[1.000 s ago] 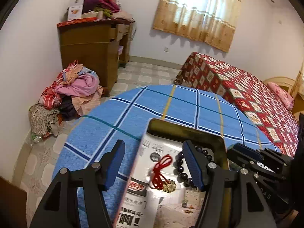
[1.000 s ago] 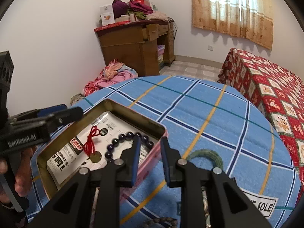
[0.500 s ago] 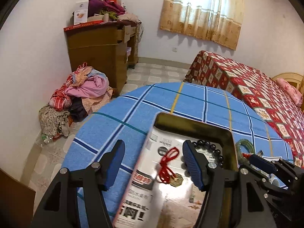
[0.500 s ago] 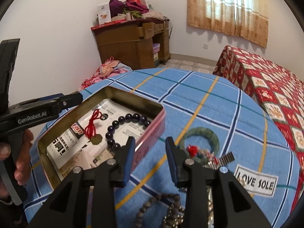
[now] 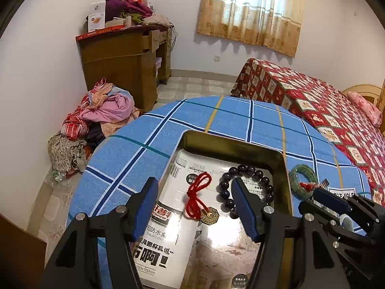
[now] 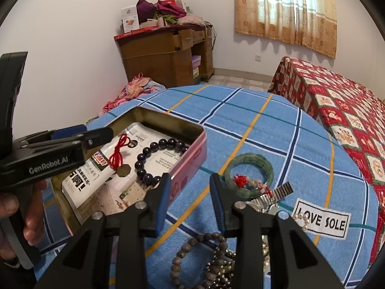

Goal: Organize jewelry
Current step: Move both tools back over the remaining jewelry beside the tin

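Jewelry is split between the open tin (image 6: 199,142) on the blue plaid worktop (image 6: 276,130) and the cloth beside it. Inside the tin we see a dark bead bracelet (image 5: 243,187) and a red-corded brass charm (image 5: 204,207) lying on printed paper. Our left gripper (image 5: 195,207) hovers over the tin with its fingers (image 5: 245,212) spread wide; the charm lies below the gap, and nothing is pinched. Our right gripper (image 6: 190,200) sits just outside the tin's pink wall, its fingers (image 6: 217,202) partly apart with only bare cloth between them, gripping nothing. Ahead of it, a green bangle (image 6: 250,171) lies on the worktop touching a red-tasselled strand (image 6: 247,183); a metal watch band (image 6: 276,192), a pearl strand (image 6: 300,219) and a brown bead string (image 6: 199,252) lie near. The tin's wall stands between the right fingers and the tin's contents. A hand (image 6: 21,207) holds the left gripper's handle.
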The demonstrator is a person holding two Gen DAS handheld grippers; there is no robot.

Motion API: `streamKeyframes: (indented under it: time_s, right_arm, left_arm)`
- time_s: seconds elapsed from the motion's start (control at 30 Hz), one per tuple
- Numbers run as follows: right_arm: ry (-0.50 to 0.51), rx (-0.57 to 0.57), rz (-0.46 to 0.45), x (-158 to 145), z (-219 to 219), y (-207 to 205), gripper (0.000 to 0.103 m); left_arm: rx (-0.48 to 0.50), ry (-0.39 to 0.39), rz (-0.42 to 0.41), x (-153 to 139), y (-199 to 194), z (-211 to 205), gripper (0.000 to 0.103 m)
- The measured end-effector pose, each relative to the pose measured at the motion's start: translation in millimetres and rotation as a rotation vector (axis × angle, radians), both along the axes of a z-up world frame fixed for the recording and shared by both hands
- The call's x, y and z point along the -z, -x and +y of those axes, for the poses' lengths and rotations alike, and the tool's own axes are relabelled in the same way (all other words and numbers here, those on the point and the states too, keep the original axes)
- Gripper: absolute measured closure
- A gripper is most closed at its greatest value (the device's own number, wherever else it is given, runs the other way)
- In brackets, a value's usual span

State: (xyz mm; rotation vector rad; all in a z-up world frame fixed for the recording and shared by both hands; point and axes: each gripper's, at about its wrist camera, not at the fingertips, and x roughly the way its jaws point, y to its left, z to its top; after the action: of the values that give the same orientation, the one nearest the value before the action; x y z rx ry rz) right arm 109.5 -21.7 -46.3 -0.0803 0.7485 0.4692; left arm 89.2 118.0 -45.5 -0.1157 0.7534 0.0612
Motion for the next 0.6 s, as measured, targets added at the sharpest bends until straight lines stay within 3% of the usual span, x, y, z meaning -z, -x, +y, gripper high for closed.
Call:
streamKeyframes:
  time_s: [0.6]
  right_arm:
    - [0.006, 0.005, -0.007, -1.3, -0.7, 1.7, 0.062]
  left_arm:
    - [-0.002, -0.03, 0.008, -1.9, 5.5, -4.9, 0.04]
